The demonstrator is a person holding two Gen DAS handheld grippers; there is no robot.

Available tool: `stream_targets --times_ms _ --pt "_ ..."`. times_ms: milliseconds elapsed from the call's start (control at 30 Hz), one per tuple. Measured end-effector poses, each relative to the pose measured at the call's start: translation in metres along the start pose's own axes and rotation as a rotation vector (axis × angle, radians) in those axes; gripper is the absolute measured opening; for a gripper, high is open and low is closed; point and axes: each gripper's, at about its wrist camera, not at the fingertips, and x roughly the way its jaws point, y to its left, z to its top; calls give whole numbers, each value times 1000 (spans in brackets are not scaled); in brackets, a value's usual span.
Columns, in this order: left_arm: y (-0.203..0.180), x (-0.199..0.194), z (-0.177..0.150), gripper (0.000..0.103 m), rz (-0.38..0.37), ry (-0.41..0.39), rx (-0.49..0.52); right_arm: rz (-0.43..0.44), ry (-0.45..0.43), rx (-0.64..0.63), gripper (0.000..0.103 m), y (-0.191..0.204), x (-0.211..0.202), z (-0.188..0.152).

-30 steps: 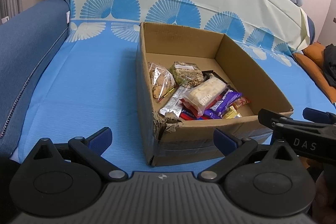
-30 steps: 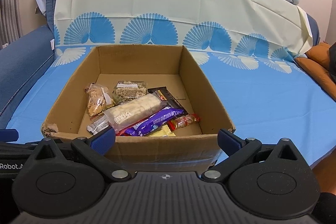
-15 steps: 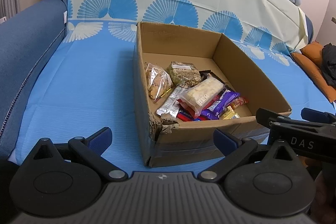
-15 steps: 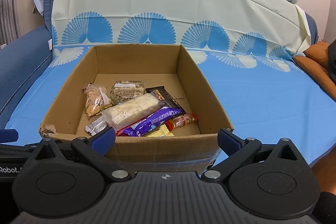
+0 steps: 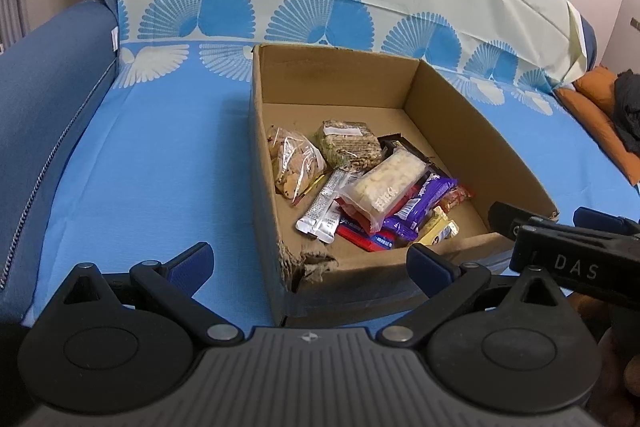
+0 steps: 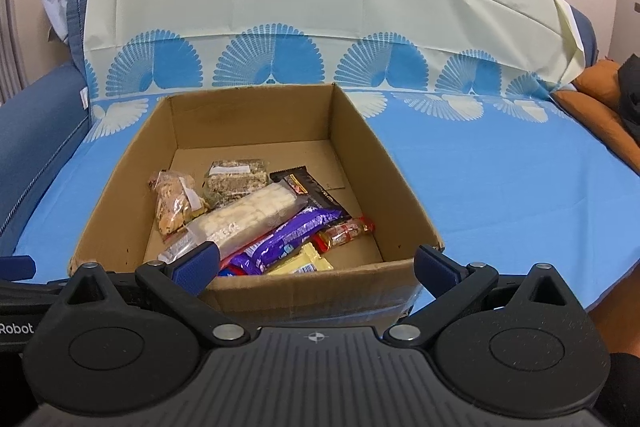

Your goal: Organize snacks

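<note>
An open cardboard box sits on a blue sheet spread over a sofa, its near left corner torn and crumpled. The snacks lie in a loose heap on the box floor, toward the front and left: a clear bag of cookies, a seeded bar in clear wrap, a long pale bar lying across the pile, a black wrapper, a purple wrapper, a small red-orange candy, a yellow packet and a silver packet. The left hand-held gripper and the right hand-held gripper hover at the box's near edge, both spread wide and empty.
</note>
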Motion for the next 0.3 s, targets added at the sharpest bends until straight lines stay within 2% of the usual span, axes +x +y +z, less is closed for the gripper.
stream_targets --times_ms 300 --pt "-5 10 17 103 6 15 45 10 28 72 102 -7 11 10"
